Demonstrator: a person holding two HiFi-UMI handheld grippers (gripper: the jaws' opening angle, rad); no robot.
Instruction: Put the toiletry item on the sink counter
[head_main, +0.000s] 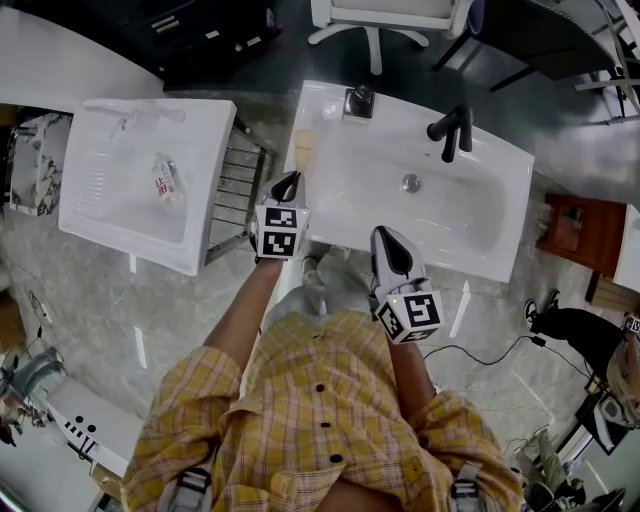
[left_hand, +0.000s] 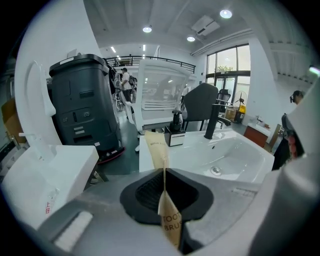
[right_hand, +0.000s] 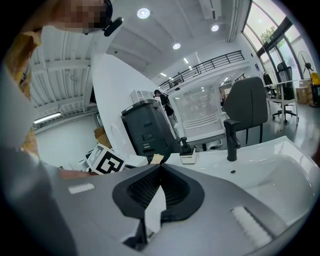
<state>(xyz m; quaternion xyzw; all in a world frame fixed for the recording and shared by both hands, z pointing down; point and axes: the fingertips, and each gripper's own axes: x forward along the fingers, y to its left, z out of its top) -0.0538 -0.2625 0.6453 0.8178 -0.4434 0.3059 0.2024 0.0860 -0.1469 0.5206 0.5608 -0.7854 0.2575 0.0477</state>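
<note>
A flat beige toothbrush packet (left_hand: 156, 147) stands edge-on between the jaws of my left gripper (left_hand: 164, 170), which is shut on it. In the head view the packet (head_main: 303, 150) sticks out past the left gripper (head_main: 286, 182) over the left edge of the white sink counter (head_main: 325, 112). My right gripper (head_main: 389, 240) hangs at the counter's front edge, shut with nothing held. In the right gripper view its jaws (right_hand: 160, 166) meet at the tips, and the left gripper's marker cube (right_hand: 107, 162) shows beyond them.
A black faucet (head_main: 450, 130) and a soap dispenser (head_main: 359, 100) stand at the back of the counter. A second white basin (head_main: 95, 215) holding a small bottle (head_main: 165, 180) lies to the left, with a metal rack (head_main: 238, 180) between. A grey bin (left_hand: 82, 102) stands behind.
</note>
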